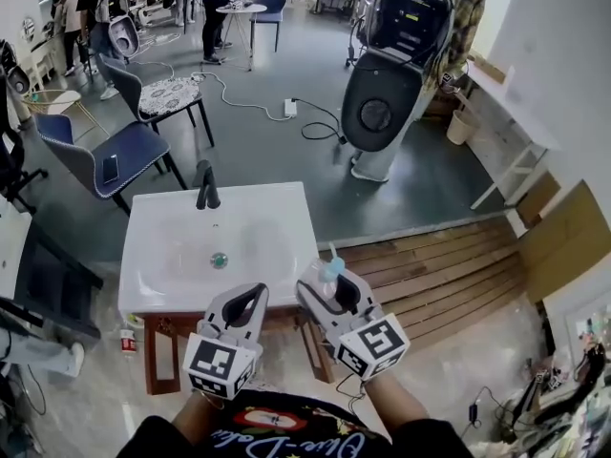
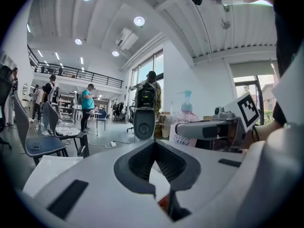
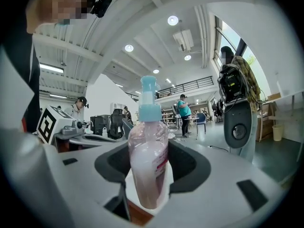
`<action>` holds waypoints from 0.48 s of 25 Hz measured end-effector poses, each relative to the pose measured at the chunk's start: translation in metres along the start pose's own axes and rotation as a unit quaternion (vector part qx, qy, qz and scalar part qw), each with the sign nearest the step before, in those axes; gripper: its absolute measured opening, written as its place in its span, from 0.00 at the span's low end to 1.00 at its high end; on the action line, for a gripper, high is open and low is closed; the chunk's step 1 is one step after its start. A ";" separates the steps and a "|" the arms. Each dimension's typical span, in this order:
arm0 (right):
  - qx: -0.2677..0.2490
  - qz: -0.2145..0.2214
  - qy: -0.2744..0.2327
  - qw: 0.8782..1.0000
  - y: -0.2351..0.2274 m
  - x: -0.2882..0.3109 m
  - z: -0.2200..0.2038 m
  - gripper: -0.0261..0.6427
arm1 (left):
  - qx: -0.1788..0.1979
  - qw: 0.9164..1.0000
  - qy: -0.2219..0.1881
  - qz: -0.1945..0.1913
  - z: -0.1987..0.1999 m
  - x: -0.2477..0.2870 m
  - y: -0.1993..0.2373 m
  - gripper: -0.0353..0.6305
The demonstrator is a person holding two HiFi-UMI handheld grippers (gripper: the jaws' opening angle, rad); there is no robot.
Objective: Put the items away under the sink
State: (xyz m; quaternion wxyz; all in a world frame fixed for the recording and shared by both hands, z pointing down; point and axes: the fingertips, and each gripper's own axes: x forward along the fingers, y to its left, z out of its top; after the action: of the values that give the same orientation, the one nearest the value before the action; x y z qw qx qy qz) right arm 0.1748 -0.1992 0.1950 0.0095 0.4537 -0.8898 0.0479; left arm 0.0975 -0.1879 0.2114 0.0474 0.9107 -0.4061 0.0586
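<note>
**Pump bottle's in the right jaws, just short of the sink**

Head view: both grippers are at the near edge of the white sink [image 1: 162,256], which sits on a wooden cabinet [image 1: 160,351]. The black faucet [image 1: 206,187] is on the sink's far rim and the drain [image 1: 219,260] is about mid-basin. The right gripper [image 1: 331,289] has its jaws wrapped around a pump bottle [image 1: 329,273] with a light blue top, held upright over the sink's near right corner. The left gripper [image 1: 258,292] is just to its left with the jaw tips together and nothing in them. There are wooden floor planks [image 1: 439,275] to the right and dark chairs [image 1: 129,151] far left.

Left gripper view: jaws closed and empty, with only a small hollow between the pads and a bit of white sink showing through. Off to the right you can see the other gripper carrying the bottle, pink label facing this way.

Right gripper view: the bottle fills the middle, standing upright with pinkish liquid inside, and a jaw pad presses on each side of its body. A person in a teal shirt [image 3: 184,109] stands far back.
</note>
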 end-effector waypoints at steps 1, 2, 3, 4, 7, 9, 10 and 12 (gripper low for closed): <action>0.000 0.002 -0.001 1.000 0.001 -0.005 0.000 0.37 | 0.001 1.000 -0.001 0.001 0.001 -0.001 -0.004 0.06; 0.000 0.004 -0.002 1.000 0.001 -0.009 0.000 0.37 | 0.002 1.000 -0.001 0.002 0.001 -0.003 -0.008 0.06; 0.000 0.005 -0.002 1.000 0.002 -0.013 0.000 0.37 | 0.003 1.000 -0.002 0.004 0.001 -0.004 -0.012 0.06; -0.001 0.007 -0.002 1.000 0.003 -0.017 0.000 0.37 | 0.003 1.000 -0.003 0.004 0.001 -0.005 -0.017 0.06; -0.002 0.010 -0.001 1.000 0.005 -0.031 -0.002 0.37 | 0.003 1.000 -0.003 0.005 -0.001 -0.010 -0.030 0.06; -0.002 0.012 0.001 1.000 0.006 -0.040 -0.003 0.37 | 0.001 1.000 -0.003 0.007 -0.002 -0.013 -0.040 0.06; -0.002 0.013 0.002 1.000 0.007 -0.045 -0.003 0.37 | 0.000 1.000 -0.003 0.008 -0.003 -0.014 -0.044 0.06; -0.003 0.016 0.004 1.000 0.009 -0.053 -0.004 0.37 | -0.002 1.000 -0.004 0.013 -0.005 -0.019 -0.050 0.06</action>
State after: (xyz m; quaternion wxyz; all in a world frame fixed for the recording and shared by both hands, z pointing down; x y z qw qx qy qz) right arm 0.1981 -0.1510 0.1953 0.0130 0.4391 -0.8971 0.0472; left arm 0.1222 -0.1401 0.2116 0.0469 0.9057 -0.4179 0.0546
